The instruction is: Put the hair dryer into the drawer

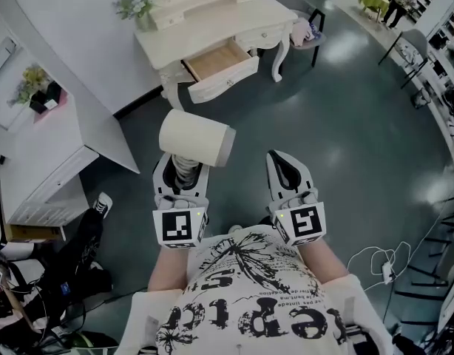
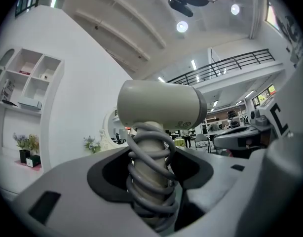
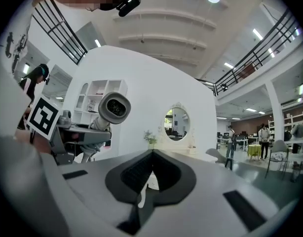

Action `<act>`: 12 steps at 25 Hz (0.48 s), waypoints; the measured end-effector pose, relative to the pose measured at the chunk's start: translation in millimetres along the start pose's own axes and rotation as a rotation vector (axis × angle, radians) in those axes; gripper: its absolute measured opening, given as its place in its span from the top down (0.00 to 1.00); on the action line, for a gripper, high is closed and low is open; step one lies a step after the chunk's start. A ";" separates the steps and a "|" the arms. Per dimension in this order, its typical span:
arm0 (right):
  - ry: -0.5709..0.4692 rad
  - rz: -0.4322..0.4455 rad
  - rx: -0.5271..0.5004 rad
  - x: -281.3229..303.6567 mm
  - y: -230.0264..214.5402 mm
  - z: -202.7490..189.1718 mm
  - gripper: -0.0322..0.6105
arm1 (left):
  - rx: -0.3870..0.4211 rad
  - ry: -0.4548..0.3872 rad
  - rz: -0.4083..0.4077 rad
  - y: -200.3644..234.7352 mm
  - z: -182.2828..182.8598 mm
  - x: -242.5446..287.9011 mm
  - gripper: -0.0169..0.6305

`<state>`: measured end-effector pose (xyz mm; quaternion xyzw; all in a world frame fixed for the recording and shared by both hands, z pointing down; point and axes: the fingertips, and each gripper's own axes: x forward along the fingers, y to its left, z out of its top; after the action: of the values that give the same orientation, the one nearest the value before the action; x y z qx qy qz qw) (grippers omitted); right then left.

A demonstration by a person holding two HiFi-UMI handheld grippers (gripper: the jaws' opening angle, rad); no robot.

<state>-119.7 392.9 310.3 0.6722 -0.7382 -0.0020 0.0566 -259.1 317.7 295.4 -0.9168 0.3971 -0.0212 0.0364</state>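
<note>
Nearest the head camera lay the person's white T-shirt with black print [image 1: 249, 302]. Just beyond it came the black-and-white marker cube [image 1: 179, 228] of the left gripper [image 1: 183, 161] and the matching cube [image 1: 301, 224] of the right gripper [image 1: 283, 156]. Both grey-and-white grippers pointed level, side by side but apart, above a dark grey-green polished floor [image 1: 345, 146].

Left gripper [image 2: 152, 154]: the jaws stood wide and pressed on the upright handle of a cream-white plastic hair dryer [image 1: 195, 137], one jaw on each side. A grey cord [image 2: 150, 181] was wound in coils round that handle, so the pads bore on cord and handle together. The dryer's barrel [image 2: 159, 102] sat just above the jaw tips and lay crosswise, with one round end turned toward the right gripper. In the right gripper view the hair dryer [image 3: 113, 107] appeared up and to the left of that gripper's jaws, its round end facing the lens.

Right gripper [image 3: 152, 153]: the jaw tips met, leaving only the moulded hollow behind them; they held nothing.

Well ahead of both grippers stood a cream carved dressing table [image 1: 212, 13] with its shallow wooden-bottomed drawer [image 1: 221, 59] pulled out toward them. A green plant in a pale vase [image 1: 134, 7] stood on the table top, on the left gripper's side. An oval mirror [image 3: 177, 122] rose behind the table. The hair dryer was in the air at the left gripper, well apart from the drawer.
</note>
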 end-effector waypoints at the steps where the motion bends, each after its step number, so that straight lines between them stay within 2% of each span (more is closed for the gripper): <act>1: 0.001 -0.003 0.006 1.6 -0.1 -0.9 0.92 | -0.003 0.002 0.001 2.0 -1.5 0.4 0.58; 12: 0.036 0.024 0.030 22.4 -9.9 -16.2 0.92 | -0.020 0.044 0.030 8.9 -20.8 13.1 0.58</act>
<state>-110.5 370.8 327.4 0.6640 -0.7450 0.0216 0.0597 -258.0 301.1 315.5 -0.9104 0.4116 -0.0367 0.0187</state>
